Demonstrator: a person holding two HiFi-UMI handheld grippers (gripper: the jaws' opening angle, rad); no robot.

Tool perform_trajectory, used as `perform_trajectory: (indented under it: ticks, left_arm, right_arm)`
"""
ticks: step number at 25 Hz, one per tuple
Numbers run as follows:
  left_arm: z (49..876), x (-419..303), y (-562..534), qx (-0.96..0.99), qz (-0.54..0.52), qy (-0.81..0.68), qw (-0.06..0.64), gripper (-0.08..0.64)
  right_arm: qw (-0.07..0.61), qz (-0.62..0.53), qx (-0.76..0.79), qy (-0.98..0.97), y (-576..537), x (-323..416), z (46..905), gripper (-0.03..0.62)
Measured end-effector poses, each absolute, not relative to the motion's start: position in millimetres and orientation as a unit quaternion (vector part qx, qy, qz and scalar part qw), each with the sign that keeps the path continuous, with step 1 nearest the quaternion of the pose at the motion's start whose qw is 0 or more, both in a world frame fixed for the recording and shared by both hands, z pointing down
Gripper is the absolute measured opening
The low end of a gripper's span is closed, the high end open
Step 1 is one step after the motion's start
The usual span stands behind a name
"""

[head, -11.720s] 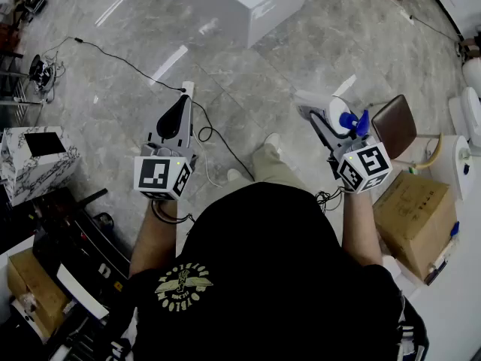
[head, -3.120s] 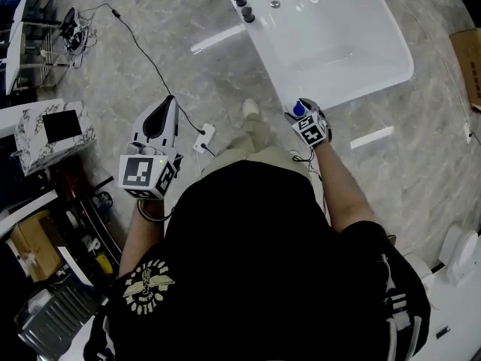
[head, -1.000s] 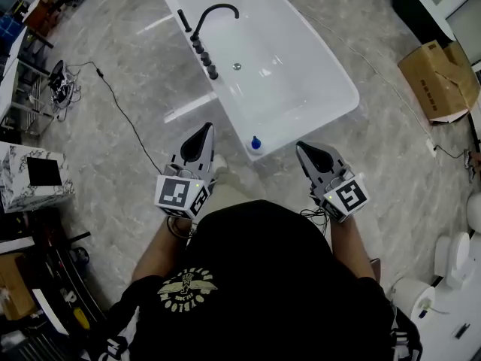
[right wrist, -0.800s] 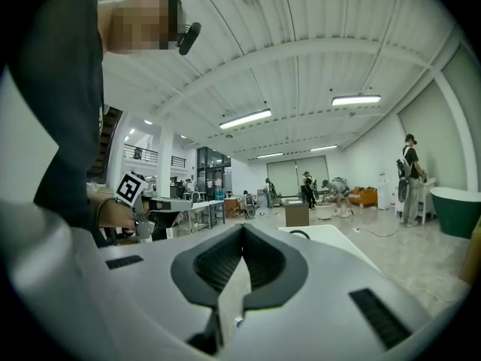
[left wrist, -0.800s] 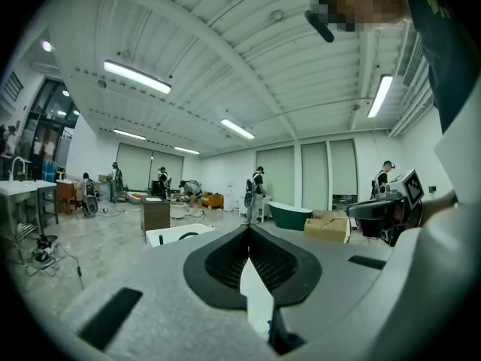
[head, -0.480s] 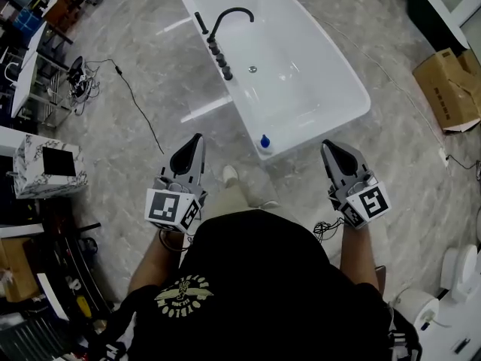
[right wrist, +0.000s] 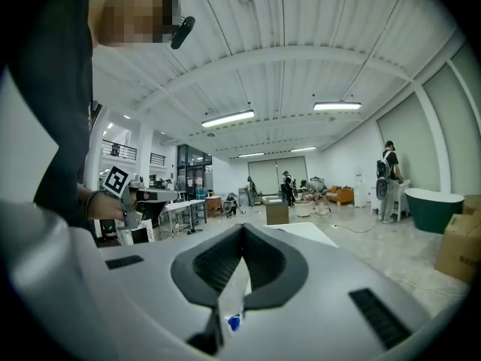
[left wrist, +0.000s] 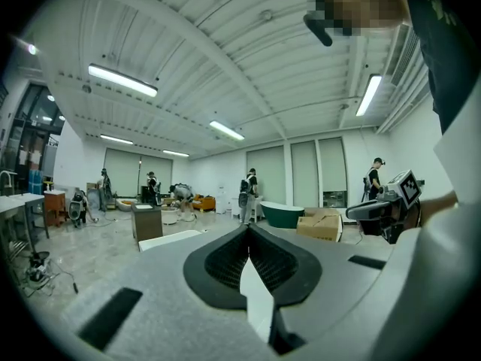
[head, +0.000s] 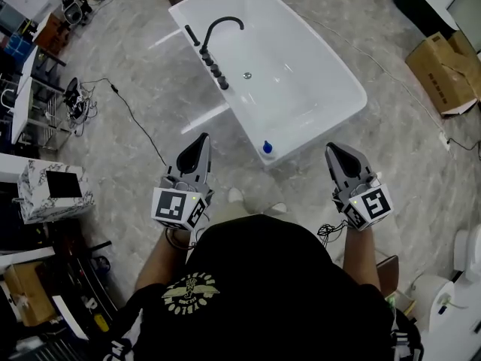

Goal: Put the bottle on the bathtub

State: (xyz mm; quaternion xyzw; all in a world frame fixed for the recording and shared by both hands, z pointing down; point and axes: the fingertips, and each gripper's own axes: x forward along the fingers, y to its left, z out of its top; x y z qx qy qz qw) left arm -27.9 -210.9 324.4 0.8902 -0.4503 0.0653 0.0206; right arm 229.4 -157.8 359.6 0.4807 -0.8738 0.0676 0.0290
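The white bathtub [head: 319,130] lies on the floor ahead of me. A small bottle with a blue cap [head: 267,148] stands upright on the rim at the tub's near end. My left gripper [head: 203,137] is held to the bottle's left, shut and empty, and its jaws [left wrist: 248,229] meet at the tip. To the right of the bottle is my right gripper [head: 331,148], also shut with nothing in it. In the right gripper view the blue cap [right wrist: 234,323] shows through the slit under the jaw tips [right wrist: 242,229]. Neither gripper touches the bottle.
A black faucet [head: 219,27] and several knobs stand on the tub's left rim. A cardboard box [head: 443,62] lies at the right, a cable [head: 135,119] runs over the floor at the left, and a marbled box [head: 52,190] stands at the left. People stand far off in the hall.
Earlier my right gripper carried the bottle and set it on the tub's rim. In the last second both grippers have risen slightly, away from the bottle, which stays on the rim.
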Motion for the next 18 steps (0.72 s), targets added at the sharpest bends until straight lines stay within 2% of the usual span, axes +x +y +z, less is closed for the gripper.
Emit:
perform_trajectory:
  ticks: [18]
  left_arm:
    - [337.6, -85.1, -296.0, 0.93, 0.037, -0.364, 0.045, 0.008]
  right_arm:
    - [0.068, 0.071, 0.546, -0.832, -204.7, 142.2, 363.7, 0.011]
